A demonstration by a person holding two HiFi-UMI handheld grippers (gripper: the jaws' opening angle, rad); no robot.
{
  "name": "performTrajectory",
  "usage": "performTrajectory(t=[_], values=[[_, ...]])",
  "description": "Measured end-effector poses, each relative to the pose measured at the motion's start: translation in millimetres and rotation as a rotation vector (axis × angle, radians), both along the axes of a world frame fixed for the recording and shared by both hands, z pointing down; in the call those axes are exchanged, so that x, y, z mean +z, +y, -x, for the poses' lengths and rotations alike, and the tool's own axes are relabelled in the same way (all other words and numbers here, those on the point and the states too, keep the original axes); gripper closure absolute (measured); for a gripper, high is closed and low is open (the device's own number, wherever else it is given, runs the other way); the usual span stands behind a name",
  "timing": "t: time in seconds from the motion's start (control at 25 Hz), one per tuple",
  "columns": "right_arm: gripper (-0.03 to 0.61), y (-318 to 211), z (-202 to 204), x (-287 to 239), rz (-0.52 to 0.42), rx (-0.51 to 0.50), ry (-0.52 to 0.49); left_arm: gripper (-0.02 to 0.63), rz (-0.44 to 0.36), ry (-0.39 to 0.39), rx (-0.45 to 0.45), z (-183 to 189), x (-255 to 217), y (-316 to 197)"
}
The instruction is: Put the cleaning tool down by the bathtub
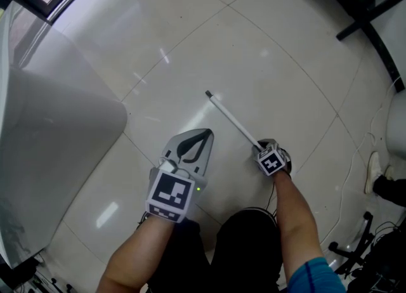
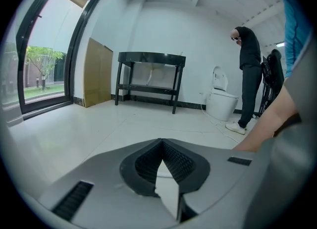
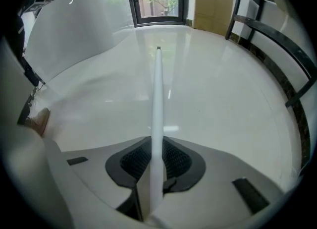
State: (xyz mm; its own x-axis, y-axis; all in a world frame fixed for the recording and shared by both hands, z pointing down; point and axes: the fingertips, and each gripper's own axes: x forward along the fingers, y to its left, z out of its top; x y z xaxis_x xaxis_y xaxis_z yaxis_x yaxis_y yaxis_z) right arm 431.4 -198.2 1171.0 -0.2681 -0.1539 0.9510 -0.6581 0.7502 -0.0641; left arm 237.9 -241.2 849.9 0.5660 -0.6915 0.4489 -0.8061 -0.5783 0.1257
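Observation:
The cleaning tool is a thin white rod with a dark tip, and it slants up and to the left over the floor tiles. My right gripper is shut on its near end. In the right gripper view the rod runs straight out from between the pads of the right gripper towards the window. The white bathtub fills the left side, and its wall lies left of the rod. My left gripper is held beside the rod, and in its own view the left gripper is shut on nothing.
A black metal-frame table stands by the far wall, with a toilet and a standing person to its right. A brown panel leans near the window. Cables and a shoe lie at the right.

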Motion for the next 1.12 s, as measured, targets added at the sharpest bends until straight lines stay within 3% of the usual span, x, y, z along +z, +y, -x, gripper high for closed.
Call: performTrajectory(t=[0.24, 0.44, 0.56, 0.8, 1.12], values=[[0.511, 27, 17, -72, -0.028, 0.011, -0.047, 0.614, 0.068, -0.021, -0.019, 1, -5, 33], [0.511, 52, 21, -166, -0.052, 0.071, -0.085, 0.614, 0.042, -0.117, 0.007, 3, -29, 73], [0.511, 52, 24, -231, -0.104, 0.1, -0.116, 0.614, 0.099, -0.155, 0.002, 14, -46, 106], [0.511, 63, 35, -358, -0.245, 0.024, -0.13, 0.614, 0.172, -0.157, -0.079, 39, -127, 153], [0.511, 91, 78, -489, -0.383, -0.01, -0.182, 0.614, 0.098, -0.121, -0.116, 53, -248, 160]])
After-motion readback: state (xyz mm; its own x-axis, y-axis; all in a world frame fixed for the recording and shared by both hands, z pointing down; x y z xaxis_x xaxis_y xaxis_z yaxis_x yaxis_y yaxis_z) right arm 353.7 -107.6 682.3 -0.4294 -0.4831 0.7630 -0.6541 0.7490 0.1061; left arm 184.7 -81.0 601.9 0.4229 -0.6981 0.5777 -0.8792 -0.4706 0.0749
